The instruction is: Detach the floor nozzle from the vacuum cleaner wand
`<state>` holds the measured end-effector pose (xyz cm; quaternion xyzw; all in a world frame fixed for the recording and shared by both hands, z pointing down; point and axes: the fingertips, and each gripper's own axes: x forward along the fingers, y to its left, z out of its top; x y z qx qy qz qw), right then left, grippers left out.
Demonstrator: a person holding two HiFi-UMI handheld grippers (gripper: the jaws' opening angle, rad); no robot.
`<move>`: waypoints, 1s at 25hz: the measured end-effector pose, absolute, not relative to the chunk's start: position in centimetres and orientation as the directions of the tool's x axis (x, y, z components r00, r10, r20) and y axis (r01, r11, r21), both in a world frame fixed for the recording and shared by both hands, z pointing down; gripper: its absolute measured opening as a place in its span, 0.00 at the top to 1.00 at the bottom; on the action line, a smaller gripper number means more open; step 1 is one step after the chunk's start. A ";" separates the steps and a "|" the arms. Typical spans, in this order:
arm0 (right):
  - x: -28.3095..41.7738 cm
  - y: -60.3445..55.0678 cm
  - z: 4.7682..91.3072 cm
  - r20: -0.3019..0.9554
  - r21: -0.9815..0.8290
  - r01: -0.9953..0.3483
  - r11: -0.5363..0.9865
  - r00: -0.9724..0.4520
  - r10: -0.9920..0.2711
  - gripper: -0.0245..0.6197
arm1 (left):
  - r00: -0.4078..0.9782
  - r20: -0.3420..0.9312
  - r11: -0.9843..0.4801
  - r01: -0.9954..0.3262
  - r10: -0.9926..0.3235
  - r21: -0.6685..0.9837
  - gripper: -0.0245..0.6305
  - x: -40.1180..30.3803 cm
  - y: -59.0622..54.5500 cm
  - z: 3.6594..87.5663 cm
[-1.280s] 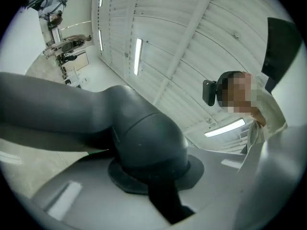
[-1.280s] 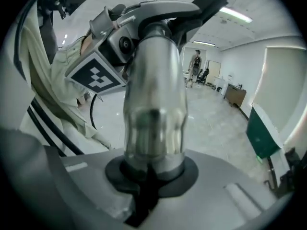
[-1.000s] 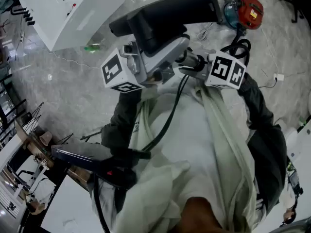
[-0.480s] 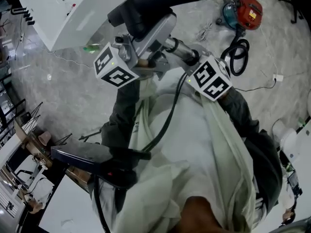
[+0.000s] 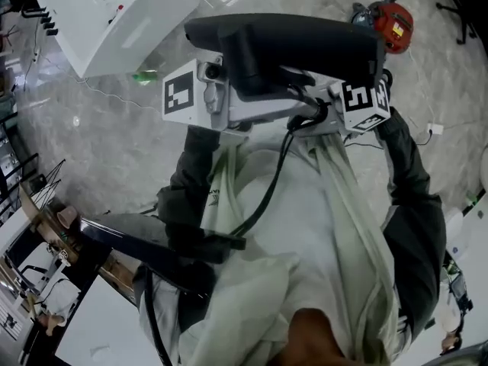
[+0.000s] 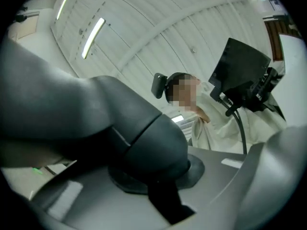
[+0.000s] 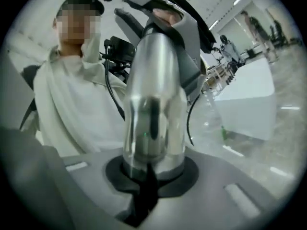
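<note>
The black floor nozzle (image 5: 290,44) is held up level in front of my chest, with its grey neck (image 5: 255,105) below it. My left gripper (image 5: 221,101) is shut on that dark grey neck (image 6: 139,143), which fills the left gripper view. My right gripper (image 5: 328,111) is shut on the chrome wand tube (image 7: 153,109). In the right gripper view the tube runs straight up into the grey neck (image 7: 189,37), and the two look joined. The pads of both grippers are hidden behind the parts they hold.
A red vacuum canister (image 5: 393,20) sits on the marble floor at the top right. A black hose (image 5: 267,181) hangs down over my pale garment. A white cabinet (image 5: 114,17) stands at the top left with a green bottle (image 5: 145,75) beside it. Dark furniture (image 5: 130,239) is at the lower left.
The nozzle has swung from tilting up-left to lying level across the view. The right gripper's cube has moved up and right, the left one slightly right. Both grips are unchanged.
</note>
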<state>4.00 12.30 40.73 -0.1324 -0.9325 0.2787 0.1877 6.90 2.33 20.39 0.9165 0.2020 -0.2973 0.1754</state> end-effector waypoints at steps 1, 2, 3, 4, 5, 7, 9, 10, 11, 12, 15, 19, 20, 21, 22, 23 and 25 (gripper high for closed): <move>4.0 12.4 40.5 0.233 -0.593 0.186 0.783 -0.892 0.388 0.90 | 0.758 -0.610 -0.859 0.454 0.232 0.236 0.85 7.2 1.7 20.7; 4.0 12.0 40.7 0.222 -0.604 0.181 0.776 -0.897 0.382 0.90 | 0.787 -0.595 -0.868 0.400 0.160 0.295 0.85 7.6 0.5 21.2; 3.9 11.4 41.0 0.245 -0.606 0.133 0.785 -0.907 0.343 0.90 | 0.819 -0.570 -0.872 0.327 0.068 0.365 0.85 7.8 -0.8 21.9; 3.7 10.6 41.7 0.298 -0.598 0.047 0.800 -0.913 0.277 0.90 | 0.843 -0.537 -0.865 0.250 -0.026 0.435 0.85 7.8 -2.1 22.7; 3.7 9.8 42.4 0.378 -0.573 -0.068 0.816 -0.906 0.190 0.90 | 0.860 -0.498 -0.849 0.178 -0.112 0.497 0.85 7.8 -3.2 23.5; 4.2 7.8 44.1 0.568 -0.444 -0.347 0.826 -0.822 -0.039 0.90 | 0.874 -0.416 -0.805 0.049 -0.251 0.591 0.86 7.5 -5.0 25.0; 5.1 5.3 45.2 0.703 -0.226 -0.590 0.775 -0.650 -0.289 0.91 | 0.873 -0.350 -0.772 -0.047 -0.341 0.634 0.86 7.0 -6.3 25.7; 5.5 4.2 45.4 0.731 -0.120 -0.668 0.735 -0.560 -0.390 0.91 | 0.871 -0.326 -0.763 -0.082 -0.368 0.642 0.86 6.8 -6.8 25.8; 5.8 3.3 45.5 0.739 -0.033 -0.717 0.696 -0.487 -0.466 0.91 | 0.868 -0.308 -0.757 -0.110 -0.389 0.644 0.86 6.5 -7.2 25.7; 6.0 2.7 45.4 0.736 0.023 -0.742 0.669 -0.441 -0.514 0.91 | 0.867 -0.297 -0.755 -0.128 -0.400 0.643 0.86 6.3 -7.4 25.6; 5.4 3.6 44.7 0.711 -0.018 -0.689 0.725 -0.518 -0.475 0.90 | 0.873 -0.367 -0.807 -0.049 -0.320 0.589 0.86 6.3 -6.0 24.2; 3.7 8.9 42.8 0.514 -0.385 -0.215 0.898 -0.858 0.015 0.90 | 0.820 -0.565 -0.903 0.307 0.090 0.302 0.85 6.3 -0.2 20.9; 3.8 10.5 42.4 0.421 -0.477 -0.048 0.878 -0.889 0.180 0.90 | 0.797 -0.580 -0.892 0.373 0.168 0.255 0.85 6.4 0.8 20.7; 4.1 11.7 42.2 0.326 -0.551 0.095 0.829 -0.890 0.319 0.90 | 0.783 -0.585 -0.880 0.412 0.210 0.235 0.85 6.5 1.3 20.8; 4.4 12.4 42.0 0.248 -0.600 0.194 0.776 -0.877 0.411 0.90 | 0.782 -0.587 -0.874 0.421 0.212 0.245 0.85 6.8 1.1 21.1; 4.5 12.5 41.7 0.200 -0.623 0.243 0.744 -0.870 0.451 0.90 | 0.791 -0.585 -0.872 0.403 0.180 0.276 0.85 7.1 0.5 21.5; 4.1 11.4 41.6 0.208 -0.627 0.202 0.752 -0.887 0.412 0.90 | 0.822 -0.568 -0.872 0.316 0.055 0.374 0.85 7.3 -1.6 22.4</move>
